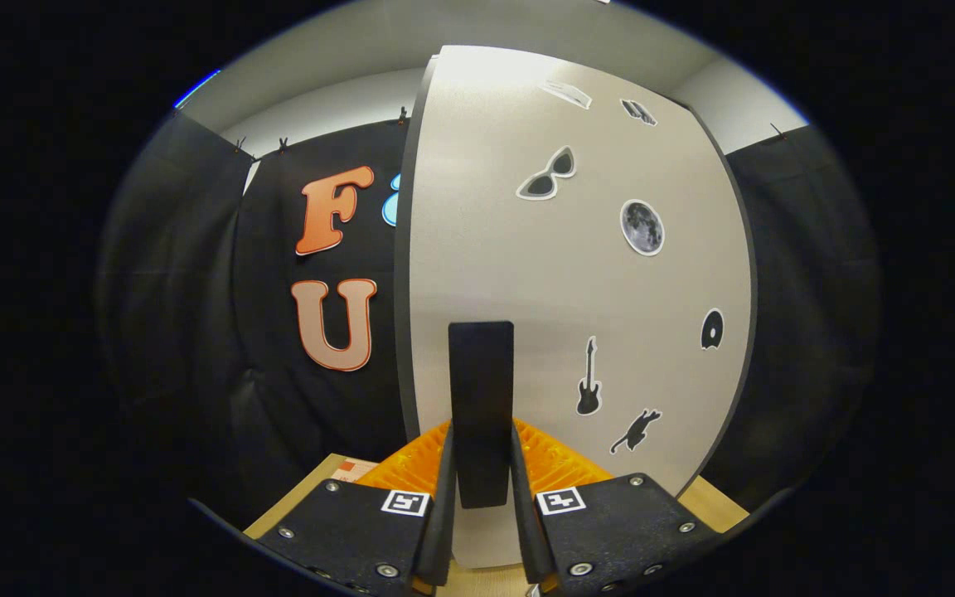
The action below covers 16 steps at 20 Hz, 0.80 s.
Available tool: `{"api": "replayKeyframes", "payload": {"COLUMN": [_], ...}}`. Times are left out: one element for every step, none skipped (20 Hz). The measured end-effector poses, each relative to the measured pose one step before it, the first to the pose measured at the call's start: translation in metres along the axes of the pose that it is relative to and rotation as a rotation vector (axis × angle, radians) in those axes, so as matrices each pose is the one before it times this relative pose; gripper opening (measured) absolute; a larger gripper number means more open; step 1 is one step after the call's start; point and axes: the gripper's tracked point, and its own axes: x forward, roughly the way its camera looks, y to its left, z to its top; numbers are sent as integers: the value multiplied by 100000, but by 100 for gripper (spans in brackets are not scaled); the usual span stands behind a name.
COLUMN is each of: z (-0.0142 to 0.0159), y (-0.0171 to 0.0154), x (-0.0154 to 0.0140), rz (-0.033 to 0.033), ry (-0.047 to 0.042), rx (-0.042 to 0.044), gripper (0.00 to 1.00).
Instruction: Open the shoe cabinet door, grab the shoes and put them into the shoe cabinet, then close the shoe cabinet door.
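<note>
Claw [482, 497] is closed on the dark handle [482, 398], both fingers pressing its sides. That handle stands upright on the pale door [527, 274], which carries small stickers [642, 226] and sits just ahead of the fingers. The door's left edge shows against the booth wall, so it may be partly swung, though I cannot tell which way. No shoes are seen, so whether this is the opening or the closing step is unclear. The counter [710, 502] lies below.

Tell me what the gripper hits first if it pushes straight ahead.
The gripper already has the dark handle between its fingers; directly behind lies the pale cabinet door, probably first contact.
</note>
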Motion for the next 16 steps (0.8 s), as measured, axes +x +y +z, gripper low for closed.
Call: {"api": "replayKeyframes", "payload": {"z": [52,31,81,51,122,-102,-96,72,43,10,43,-20,75,77,56,28], "y": [-104,-214,-153,-95,-67,-205,-166,-149,-268,-239,-202,-253,-259,-159,-168,-355], "x": [-277,-529,-435,-345,-178,-223,-554,-347,-443,-236,-296,-315,-326,-359,-354,-337], "rz": [535,435,235,112,-40,287,223,372,70,-184,-427,-15,-157,-58,139,-45], "ry": [-307,159,-259,-171,-286,-669,-63,-29,-205,215,-296,252,-166,-285,21,-591], "rx": [274,539,171,194,309,669,1296,357,-56,-213,447,-81,619,557,11,338], "gripper": [32,32,32,32,32,32,32,32,32,32,32,32,32,32,32,32]}}
